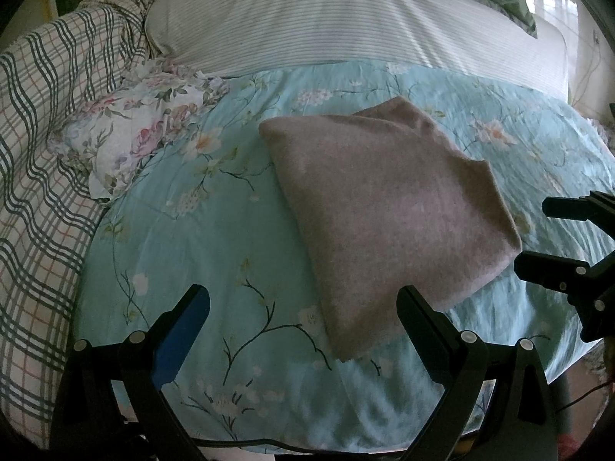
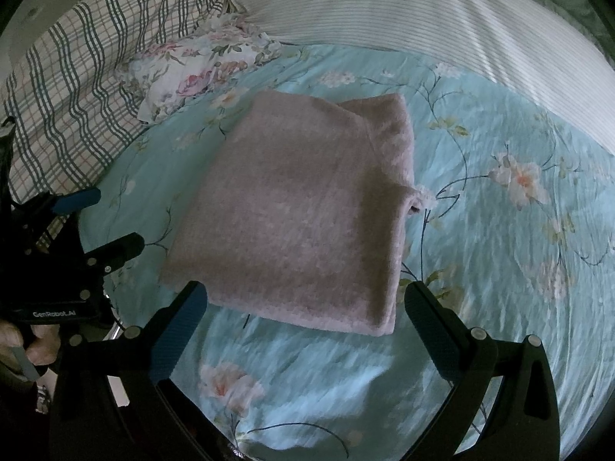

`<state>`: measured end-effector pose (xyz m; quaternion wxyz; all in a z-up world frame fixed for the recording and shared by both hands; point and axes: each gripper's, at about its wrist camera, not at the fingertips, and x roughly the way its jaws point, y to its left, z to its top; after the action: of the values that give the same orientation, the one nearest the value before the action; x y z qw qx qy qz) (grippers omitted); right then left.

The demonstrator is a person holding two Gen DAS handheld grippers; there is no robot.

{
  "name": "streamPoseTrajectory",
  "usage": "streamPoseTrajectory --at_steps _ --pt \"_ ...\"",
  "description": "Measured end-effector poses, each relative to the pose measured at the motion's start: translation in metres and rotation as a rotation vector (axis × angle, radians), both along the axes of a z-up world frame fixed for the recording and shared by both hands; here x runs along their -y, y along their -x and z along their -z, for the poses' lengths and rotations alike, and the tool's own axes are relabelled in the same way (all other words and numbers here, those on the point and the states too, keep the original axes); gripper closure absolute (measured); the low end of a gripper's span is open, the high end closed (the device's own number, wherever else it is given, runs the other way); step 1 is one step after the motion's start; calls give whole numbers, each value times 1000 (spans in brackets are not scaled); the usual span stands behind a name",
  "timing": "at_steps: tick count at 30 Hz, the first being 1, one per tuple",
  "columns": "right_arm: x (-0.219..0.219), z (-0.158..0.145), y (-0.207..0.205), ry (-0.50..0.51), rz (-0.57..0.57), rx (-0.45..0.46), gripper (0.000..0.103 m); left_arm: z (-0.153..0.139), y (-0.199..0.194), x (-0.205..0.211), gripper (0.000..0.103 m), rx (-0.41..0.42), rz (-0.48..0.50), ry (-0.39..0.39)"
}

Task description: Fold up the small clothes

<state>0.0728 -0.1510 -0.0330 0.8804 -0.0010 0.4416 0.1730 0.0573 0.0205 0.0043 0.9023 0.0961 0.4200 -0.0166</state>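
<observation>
Both sets of jaws spread wide and empty, left gripper (image 1: pixel 303 303) and right gripper (image 2: pixel 307 301) just short of folded pink garment (image 2: pixel 303 207) mid-bed toward the near edge; risk: pinching only top layer, unfolding stack.

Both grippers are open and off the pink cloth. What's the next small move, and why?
Probably draw both back: the pink cloth already lies folded on the blue sheet, and the left gripper and right gripper hold nothing. One small corner pokes out at its right side.
</observation>
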Motion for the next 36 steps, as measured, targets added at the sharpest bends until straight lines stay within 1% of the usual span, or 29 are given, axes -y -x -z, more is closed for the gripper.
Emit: streamPoseTrajectory --at_steps 9,17,19,22,36 --pt "0 -2 -6 1 -4 6 1 -1 -5 1 5 1 -1 1" --pt "4 -5 -21 -5 -4 16 1 -2 -16 0 5 -2 -10 8" --pt "3 -5 -24 -6 -4 17 1 -3 -19 -1 5 8 -15 9" --pt "2 -7 -28 -7 -4 23 1 -3 -24 -1 5 28 -30 -13" --pt "5 -3 -43 -13 -5 25 1 0 -41 -5 5 7 -48 4"
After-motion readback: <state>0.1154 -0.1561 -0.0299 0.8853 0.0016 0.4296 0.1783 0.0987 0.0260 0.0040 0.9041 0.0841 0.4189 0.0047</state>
